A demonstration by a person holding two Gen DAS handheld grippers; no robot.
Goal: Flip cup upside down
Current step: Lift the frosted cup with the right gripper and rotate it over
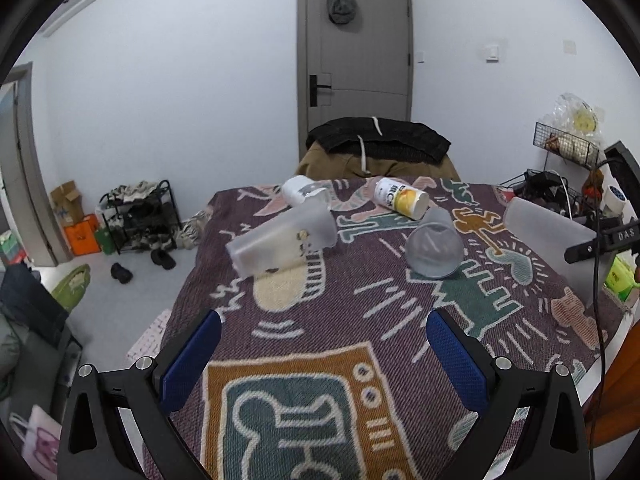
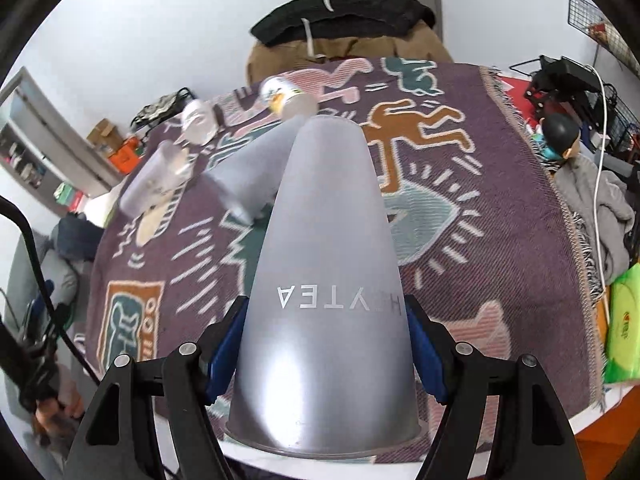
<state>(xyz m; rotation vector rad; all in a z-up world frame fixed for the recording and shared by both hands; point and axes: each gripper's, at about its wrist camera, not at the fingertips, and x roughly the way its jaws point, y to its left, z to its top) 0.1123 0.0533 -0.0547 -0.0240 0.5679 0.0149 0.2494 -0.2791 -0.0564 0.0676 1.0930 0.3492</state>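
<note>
— What's on the tabletop (image 1: pixel 400 320)?

— A woven purple blanket (image 2: pixel 500 216) with cartoon figures in orange, teal and pink covers it, fringe along one edge. Several things lie on their sides on it: a frosted cup (image 1: pixel 282 236) toward the far left, a clear cup (image 1: pixel 435 249) with its mouth facing the left tongs, a white-capped bottle (image 1: pixel 306 195) and a yellow-labelled can (image 1: pixel 402 197) near the far edge.

— And the cup being handled?

— The right tongs (image 2: pixel 324 348) are clamped on it. It's a frosted cup marked HEYTEA (image 2: pixel 332 272), blue pads (image 2: pixel 224 356) pressing both sides of it low on the body, wide rim nearest the camera, narrow base pointing away across the blanket. The lettering reads upside down from the wrist. From the left wrist view it shows at the right edge, tilted above the blanket.

— The left tongs?

— The left tongs (image 1: pixel 324 360) hang spread wide over the near end of the blanket, nothing between the pads.

— What about the room?

— White walls, a grey door (image 1: pixel 356 56) straight ahead with a dark hat (image 1: pixel 342 7) hung on it. A chair (image 1: pixel 376 160) draped with dark clothes stands at the far end of the tabletop. A shoe rack (image 1: pixel 140 216) and orange boxes (image 1: pixel 82 236) sit on the floor to the left, a wire shelf (image 1: pixel 568 144) with clutter on the right.
</note>
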